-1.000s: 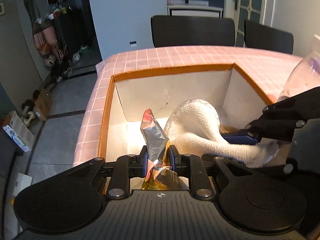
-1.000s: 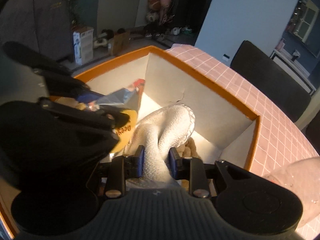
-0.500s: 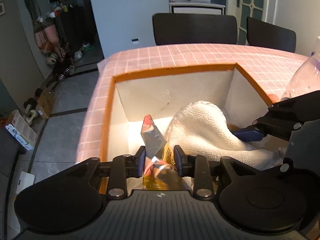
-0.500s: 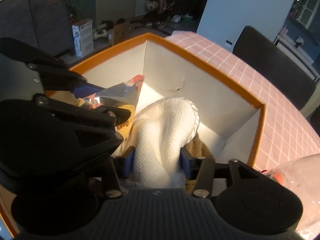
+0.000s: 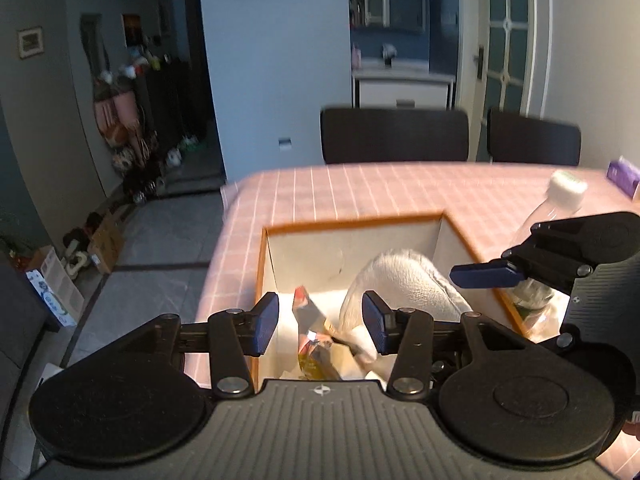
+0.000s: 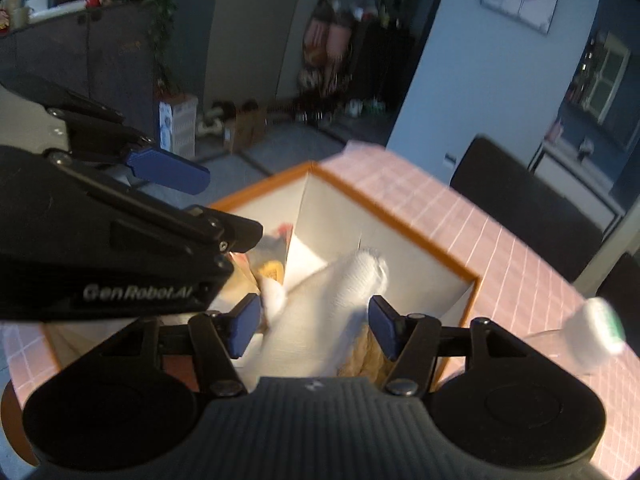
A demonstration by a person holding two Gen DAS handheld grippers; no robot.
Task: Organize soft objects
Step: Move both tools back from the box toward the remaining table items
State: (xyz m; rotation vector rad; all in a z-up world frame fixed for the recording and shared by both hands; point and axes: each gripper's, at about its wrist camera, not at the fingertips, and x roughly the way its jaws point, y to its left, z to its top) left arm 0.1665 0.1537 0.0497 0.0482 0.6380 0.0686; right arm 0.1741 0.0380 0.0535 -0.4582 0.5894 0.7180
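Observation:
An orange-rimmed white box [image 5: 352, 218] [image 6: 400, 232] sits on the pink checked table. Inside lie a white towel [image 5: 404, 284] [image 6: 336, 300] and a foil snack bag [image 5: 310, 320] [image 6: 272, 256]. My left gripper [image 5: 320, 322] is open, above the box, with the snack bag below and between its fingers but not gripped. My right gripper [image 6: 314, 330] is open, raised over the towel, which lies loose between its fingers. Something tan [image 6: 368, 356] lies under the towel.
A clear plastic bottle with a white cap [image 5: 560, 200] [image 6: 596, 332] stands right of the box. A purple box [image 5: 622, 176] is at the table's far right. Two black chairs [image 5: 394, 134] stand behind the table. The table's left edge drops to grey floor.
Both grippers have opened and let go: the left released the snack bag, the right released the towel. Both have lifted up and back from the box; the items stay inside.

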